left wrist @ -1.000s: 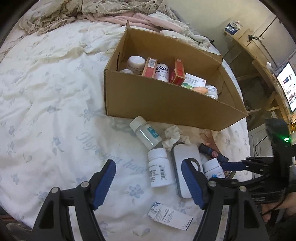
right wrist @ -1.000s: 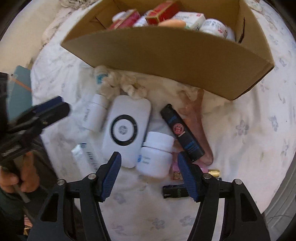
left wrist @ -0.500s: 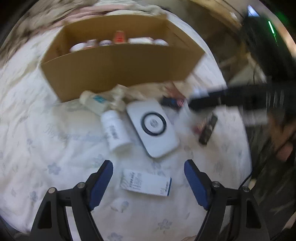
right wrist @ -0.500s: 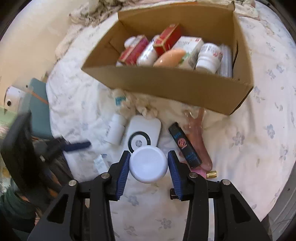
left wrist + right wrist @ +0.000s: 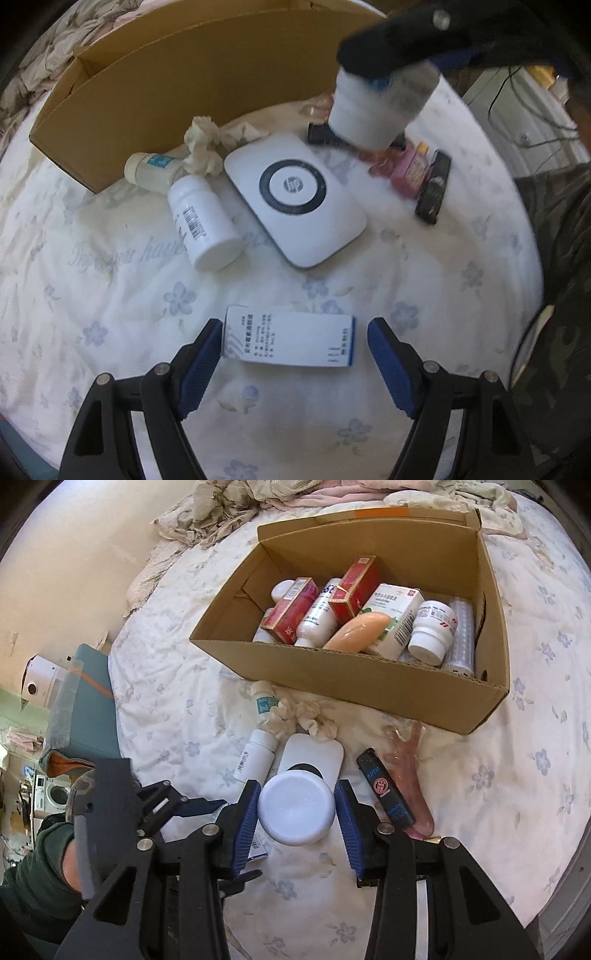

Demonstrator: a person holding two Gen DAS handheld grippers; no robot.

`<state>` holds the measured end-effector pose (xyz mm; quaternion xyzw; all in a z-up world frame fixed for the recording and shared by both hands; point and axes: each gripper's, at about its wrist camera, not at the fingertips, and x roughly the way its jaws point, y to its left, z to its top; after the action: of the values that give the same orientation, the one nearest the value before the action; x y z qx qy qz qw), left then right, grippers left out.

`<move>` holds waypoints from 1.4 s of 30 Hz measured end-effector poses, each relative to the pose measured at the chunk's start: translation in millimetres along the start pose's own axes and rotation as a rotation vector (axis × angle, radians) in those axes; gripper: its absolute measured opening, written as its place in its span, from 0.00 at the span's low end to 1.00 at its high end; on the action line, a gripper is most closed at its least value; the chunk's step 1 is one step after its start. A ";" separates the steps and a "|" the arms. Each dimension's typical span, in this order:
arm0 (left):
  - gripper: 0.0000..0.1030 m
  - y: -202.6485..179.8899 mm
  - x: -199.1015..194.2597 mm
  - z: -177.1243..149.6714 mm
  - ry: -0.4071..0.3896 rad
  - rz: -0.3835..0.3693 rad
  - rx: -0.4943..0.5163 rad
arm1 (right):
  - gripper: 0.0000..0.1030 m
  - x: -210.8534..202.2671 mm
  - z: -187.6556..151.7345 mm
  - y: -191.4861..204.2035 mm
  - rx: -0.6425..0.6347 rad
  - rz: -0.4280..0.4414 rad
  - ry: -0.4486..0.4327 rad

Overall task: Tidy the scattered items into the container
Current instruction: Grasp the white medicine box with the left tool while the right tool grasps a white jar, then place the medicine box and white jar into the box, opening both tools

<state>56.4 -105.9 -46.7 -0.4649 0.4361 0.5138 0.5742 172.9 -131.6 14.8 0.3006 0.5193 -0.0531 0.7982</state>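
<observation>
I'm holding the white bottle (image 5: 296,812) in the right tool (image 5: 297,814), left tool (image 5: 295,354) closing wide around the flat medicine box (image 5: 290,339), risking it skidding on the soft bed (image 5: 110,295).

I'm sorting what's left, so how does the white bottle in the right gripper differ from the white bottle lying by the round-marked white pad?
The held bottle is clamped in the right gripper, off the bed; the lying bottle rests on its side on the bedspread. The held bottle looks squatter, the lying bottle slimmer with a barcode. Both are white plastic, capped.
</observation>
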 end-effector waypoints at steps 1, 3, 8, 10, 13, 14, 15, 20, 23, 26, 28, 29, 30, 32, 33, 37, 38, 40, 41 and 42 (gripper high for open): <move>0.66 1.2 -0.4 -0.1 -0.005 0.012 -0.002 | 0.44 -1.0 -0.1 0.0 -0.001 0.001 -0.001; 0.64 9.0 -5.4 0.1 -0.026 -0.020 -0.036 | 0.44 -2.4 0.2 -0.7 0.002 0.003 -0.006; 0.64 26.4 -34.9 0.5 -0.126 -0.095 -0.114 | 0.44 -11.4 3.8 1.2 -0.005 0.043 -0.050; 0.64 35.8 -50.5 3.4 -0.163 -0.140 -0.155 | 0.44 -17.6 6.9 3.4 -0.012 0.067 -0.080; 0.64 48.0 -79.6 9.3 -0.243 -0.119 -0.194 | 0.44 -27.9 12.2 4.7 -0.015 0.084 -0.128; 0.64 54.2 -89.7 12.4 -0.272 -0.109 -0.211 | 0.44 -31.5 13.9 4.0 -0.011 0.089 -0.146; 0.64 61.6 -97.3 15.2 -0.295 -0.104 -0.226 | 0.44 -34.5 15.4 2.9 -0.002 0.086 -0.163; 0.64 87.3 -127.2 50.1 -0.402 -0.063 -0.329 | 0.44 -57.5 23.6 -9.6 0.058 0.088 -0.284; 0.64 104.1 -131.4 67.3 -0.415 -0.033 -0.363 | 0.44 -73.5 32.5 -15.9 0.076 0.074 -0.363; 0.64 105.9 -130.2 75.9 -0.417 0.029 -0.339 | 0.44 -81.9 42.6 -23.6 0.104 0.065 -0.408; 0.64 104.5 -130.6 84.0 -0.416 0.064 -0.318 | 0.44 -82.4 50.4 -27.6 0.112 0.030 -0.413; 0.64 104.4 -130.1 90.1 -0.418 0.072 -0.316 | 0.44 -83.3 54.0 -29.8 0.114 0.011 -0.417; 0.64 104.3 -129.1 97.4 -0.415 0.078 -0.316 | 0.44 -84.2 58.5 -31.3 0.115 -0.009 -0.423; 0.64 104.2 -126.7 106.0 -0.410 0.087 -0.321 | 0.44 -87.2 66.4 -41.1 0.121 -0.029 -0.434; 0.64 103.9 -126.9 108.3 -0.415 0.087 -0.327 | 0.44 -87.3 70.2 -45.6 0.127 -0.038 -0.437; 0.64 101.7 -117.1 125.6 -0.413 0.069 -0.360 | 0.44 -74.5 86.1 -59.4 0.136 -0.064 -0.396; 0.64 100.2 -113.9 130.7 -0.409 0.075 -0.358 | 0.44 -72.0 86.5 -61.9 0.138 -0.063 -0.383; 0.64 98.0 -107.1 142.4 -0.401 0.092 -0.348 | 0.44 -64.3 88.9 -61.5 0.137 -0.068 -0.354; 0.64 97.9 -104.1 147.0 -0.396 0.098 -0.346 | 0.44 -61.9 88.6 -59.6 0.131 -0.068 -0.342; 0.64 98.6 -100.9 152.4 -0.391 0.098 -0.346 | 0.44 -59.6 88.6 -57.1 0.123 -0.071 -0.335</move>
<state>-47.5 29.1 72.1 -0.4266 0.2444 0.6878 0.5340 193.7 -239.1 66.7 0.3172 0.3853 -0.1623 0.8512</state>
